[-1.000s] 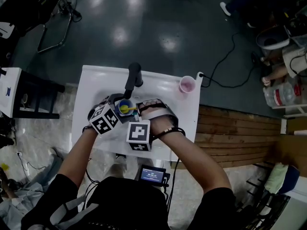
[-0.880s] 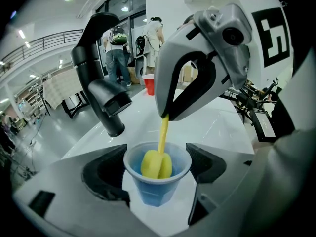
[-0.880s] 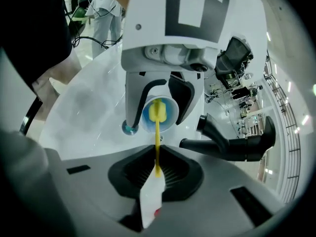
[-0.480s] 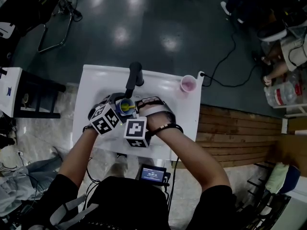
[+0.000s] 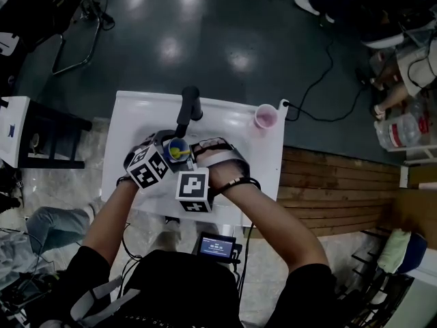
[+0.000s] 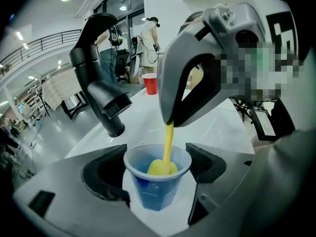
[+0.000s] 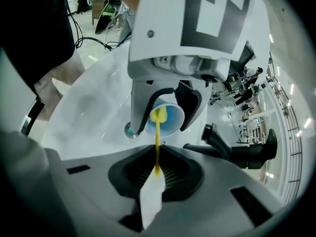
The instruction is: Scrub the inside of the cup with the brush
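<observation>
A small blue plastic cup (image 6: 157,181) sits between the jaws of my left gripper (image 6: 157,174), which is shut on it over the white sink. The cup (image 5: 177,149) shows in the head view just below the tap, and in the right gripper view the cup (image 7: 165,120) is tilted toward the camera. A brush (image 7: 157,147) with a yellow stem and white handle is held in my right gripper (image 7: 156,174), shut on it. Its yellow head (image 6: 162,168) is down inside the cup. My right gripper (image 5: 198,183) is right beside the left gripper (image 5: 151,166).
A black tap (image 5: 189,109) rises at the back of the white sink unit (image 5: 130,115). A pink cup (image 5: 265,117) stands at the unit's far right corner. A drain (image 7: 129,130) lies under the cup. A black cable (image 5: 321,94) runs over the dark floor.
The two grippers have stayed together over the sink with only a slight shift. The brush head remains in the cup.
</observation>
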